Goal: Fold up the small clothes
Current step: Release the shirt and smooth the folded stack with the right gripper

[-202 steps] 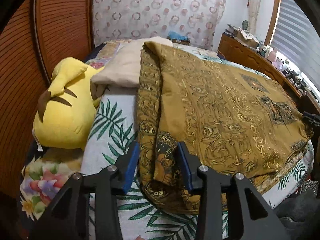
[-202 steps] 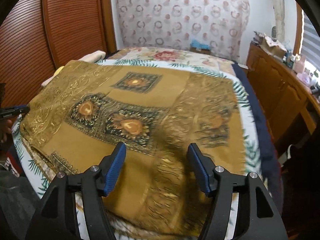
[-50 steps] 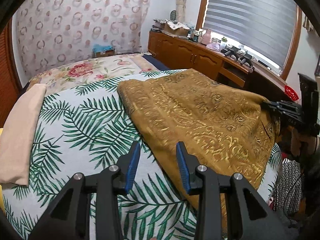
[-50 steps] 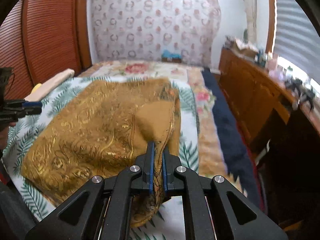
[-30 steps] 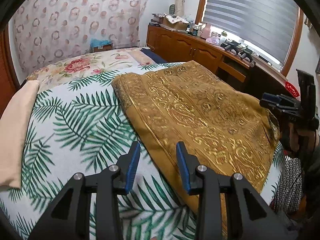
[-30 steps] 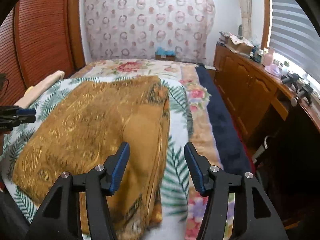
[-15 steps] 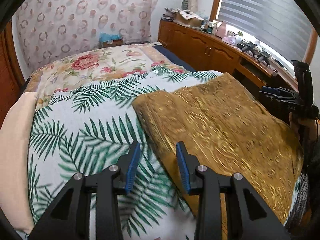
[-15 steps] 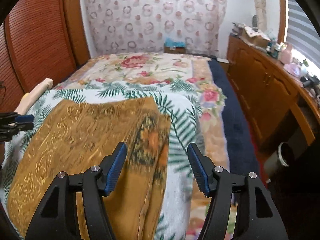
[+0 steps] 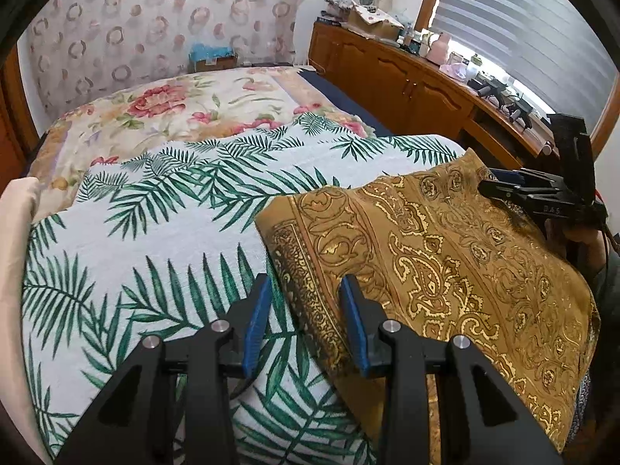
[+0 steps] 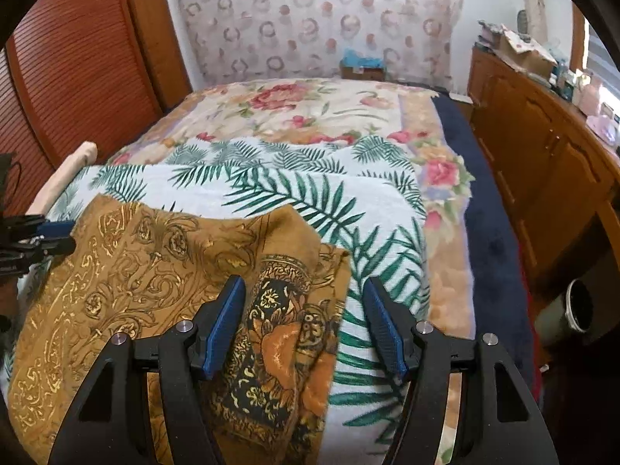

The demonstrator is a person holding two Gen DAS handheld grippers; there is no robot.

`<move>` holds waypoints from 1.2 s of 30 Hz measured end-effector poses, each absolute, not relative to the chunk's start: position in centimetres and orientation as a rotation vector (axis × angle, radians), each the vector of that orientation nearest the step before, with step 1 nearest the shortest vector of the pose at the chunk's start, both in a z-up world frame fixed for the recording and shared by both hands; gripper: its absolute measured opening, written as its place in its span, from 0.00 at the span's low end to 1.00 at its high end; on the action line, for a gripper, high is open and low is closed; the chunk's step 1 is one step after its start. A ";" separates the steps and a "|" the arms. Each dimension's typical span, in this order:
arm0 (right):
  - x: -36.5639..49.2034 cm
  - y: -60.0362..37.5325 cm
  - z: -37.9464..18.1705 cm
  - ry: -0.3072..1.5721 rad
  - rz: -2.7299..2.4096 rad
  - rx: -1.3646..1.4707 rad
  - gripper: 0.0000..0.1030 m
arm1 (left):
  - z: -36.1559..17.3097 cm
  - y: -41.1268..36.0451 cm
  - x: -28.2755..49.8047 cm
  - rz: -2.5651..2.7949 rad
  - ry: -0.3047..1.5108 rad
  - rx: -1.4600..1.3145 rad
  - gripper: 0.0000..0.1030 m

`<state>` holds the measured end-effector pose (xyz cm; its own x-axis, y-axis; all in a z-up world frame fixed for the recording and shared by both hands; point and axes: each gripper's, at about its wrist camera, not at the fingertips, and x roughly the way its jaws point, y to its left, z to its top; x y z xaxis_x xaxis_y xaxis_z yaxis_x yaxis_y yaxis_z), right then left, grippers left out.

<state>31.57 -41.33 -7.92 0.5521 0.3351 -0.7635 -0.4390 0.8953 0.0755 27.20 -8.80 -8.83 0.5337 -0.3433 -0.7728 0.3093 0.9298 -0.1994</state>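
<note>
A golden-brown patterned cloth (image 9: 445,255) lies folded on the palm-leaf bedspread (image 9: 162,232), at the near right corner of the bed. My left gripper (image 9: 306,323) is open, its blue pads (image 9: 255,321) straddling the cloth's left edge low over the bed. My right gripper (image 10: 306,325) is open wider, hovering above the cloth (image 10: 147,271) at its right side, where a dark ornate layer (image 10: 279,333) shows. Each view catches the other gripper: the right gripper (image 9: 542,193) is held by a hand beyond the cloth, and the left gripper (image 10: 35,236) is at the cloth's far-left corner.
A floral blanket (image 10: 294,112) covers the far half of the bed, with a navy edge (image 10: 488,232) on the right. Wooden cabinets (image 9: 407,89) with clutter run along the right wall. A cream pillow (image 9: 15,255) lies at the left, and a bin (image 10: 577,306) stands on the floor.
The right gripper, shut on the cloth 1.7 s ago, has let go and stands open. Both grippers have come lower and closer to the cloth, which now covers less of the bed.
</note>
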 end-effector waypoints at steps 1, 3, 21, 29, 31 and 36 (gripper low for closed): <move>31.5 -41.1 -7.9 0.873 0.462 -0.144 0.62 | -8.9 -8.8 27.2 -0.390 0.931 -0.044 0.34; 31.3 -40.7 -7.9 0.871 0.483 -0.161 0.51 | -8.9 -8.7 27.2 -0.396 0.925 -0.060 0.34; 30.6 -40.4 -1.8 0.689 0.482 0.054 0.07 | -3.2 -6.2 27.5 -0.451 0.719 -0.155 0.03; 31.9 -41.3 -2.0 0.743 0.283 -0.073 0.46 | -2.8 -7.7 29.2 -0.417 0.757 0.022 0.20; 30.9 -41.7 -1.9 0.741 0.290 -0.095 0.49 | -3.1 -7.1 28.2 -0.412 0.758 0.021 0.23; 26.9 -41.5 -1.4 0.730 0.295 -0.179 0.50 | -3.8 -6.5 25.2 -0.413 0.783 0.009 0.30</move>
<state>26.89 -41.51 -1.43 0.7064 0.2018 -0.6785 -0.3259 0.9436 -0.0586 25.21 -6.47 -3.78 0.6329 -0.3579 -0.6865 0.3642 0.9201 -0.1438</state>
